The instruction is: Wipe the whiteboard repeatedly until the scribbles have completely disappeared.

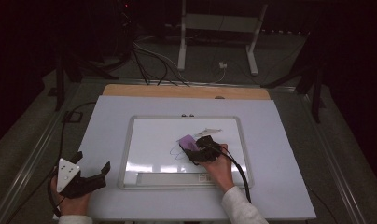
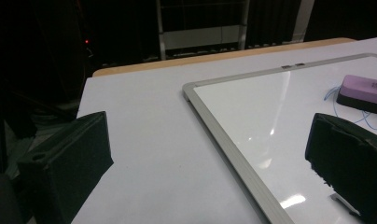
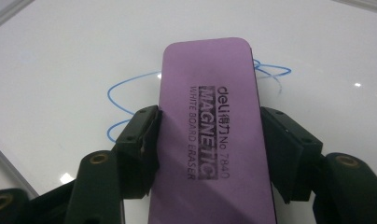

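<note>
A purple whiteboard eraser (image 3: 210, 130) lies flat on the whiteboard (image 1: 149, 135), over a blue scribble (image 3: 126, 98). My right gripper (image 3: 210, 149) is shut on the eraser, a black jaw pressing each long side. From above, that right gripper (image 1: 198, 148) and the eraser (image 1: 187, 141) sit near the board's middle, with blue pen lines just left of them. At the table's front left corner my left gripper (image 1: 91, 170) rests open, off the board, nothing between its jaws. In the left gripper view the eraser (image 2: 364, 93) shows at the far right on the board.
The whiteboard has a grey frame (image 2: 224, 126) and a pen tray (image 1: 170, 178) along its near edge. It lies on a white table top (image 1: 280, 154) with a wooden strip (image 1: 186, 91) at the back. Cables and a white stand (image 1: 217, 37) fill the dark floor beyond.
</note>
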{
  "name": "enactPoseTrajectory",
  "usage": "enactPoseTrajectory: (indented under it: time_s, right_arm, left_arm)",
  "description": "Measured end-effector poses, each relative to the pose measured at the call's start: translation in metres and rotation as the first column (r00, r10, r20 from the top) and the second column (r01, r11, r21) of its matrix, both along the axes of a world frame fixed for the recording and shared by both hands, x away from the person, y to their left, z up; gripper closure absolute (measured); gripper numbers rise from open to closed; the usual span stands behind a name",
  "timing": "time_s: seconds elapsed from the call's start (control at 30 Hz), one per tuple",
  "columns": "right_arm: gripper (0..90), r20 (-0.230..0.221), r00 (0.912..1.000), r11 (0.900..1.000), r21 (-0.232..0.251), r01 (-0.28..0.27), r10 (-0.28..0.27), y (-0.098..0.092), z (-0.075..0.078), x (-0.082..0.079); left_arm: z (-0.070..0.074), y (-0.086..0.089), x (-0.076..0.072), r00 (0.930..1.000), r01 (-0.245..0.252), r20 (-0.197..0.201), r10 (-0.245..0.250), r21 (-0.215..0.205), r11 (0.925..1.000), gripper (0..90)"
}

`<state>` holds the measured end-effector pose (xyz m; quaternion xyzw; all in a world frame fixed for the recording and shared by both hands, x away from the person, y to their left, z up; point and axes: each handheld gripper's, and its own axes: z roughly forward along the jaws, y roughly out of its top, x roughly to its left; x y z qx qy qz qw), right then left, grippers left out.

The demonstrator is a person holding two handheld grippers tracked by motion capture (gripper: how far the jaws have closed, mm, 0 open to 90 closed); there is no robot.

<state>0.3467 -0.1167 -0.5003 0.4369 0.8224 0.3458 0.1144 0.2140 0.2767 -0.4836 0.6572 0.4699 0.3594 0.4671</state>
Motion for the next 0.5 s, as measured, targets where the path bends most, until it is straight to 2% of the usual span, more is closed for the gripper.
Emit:
enactPoseTrajectory:
  time_s: [0.07,0.17,0.33,0.4,0.5]
  right_arm:
    - [41.0,0.002,0.9999,1.000,-0.001,0.016,-0.016,-0.002,0.000,0.003]
    - [41.0,0.005,0.9970,0.997,-0.006,0.077,-0.077,-0.011,0.000,0.011]
    - [41.0,0.013,0.9825,0.982,-0.014,0.186,-0.186,-0.032,0.000,0.028]
    - [41.0,0.002,0.9797,0.980,-0.010,0.200,-0.200,-0.035,0.000,0.033]
    - [41.0,0.010,0.9811,0.981,-0.025,0.193,-0.193,-0.029,0.001,0.034]
  left_arm:
    - [0.000,0.000,0.000,1.0000,0.000,0.000,0.000,0.001,1.0000,1.2]
    - [0.000,0.001,0.000,1.0000,-0.001,0.000,0.001,-0.003,1.0000,1.2]
    - [0.000,0.001,0.000,1.0000,0.000,-0.002,0.000,-0.003,1.0000,1.2]
    - [-0.001,0.000,0.000,1.0000,0.001,-0.004,-0.001,-0.002,1.0000,1.2]
    - [-0.001,-0.001,0.001,1.0000,0.004,-0.005,-0.004,-0.001,1.0000,1.2]
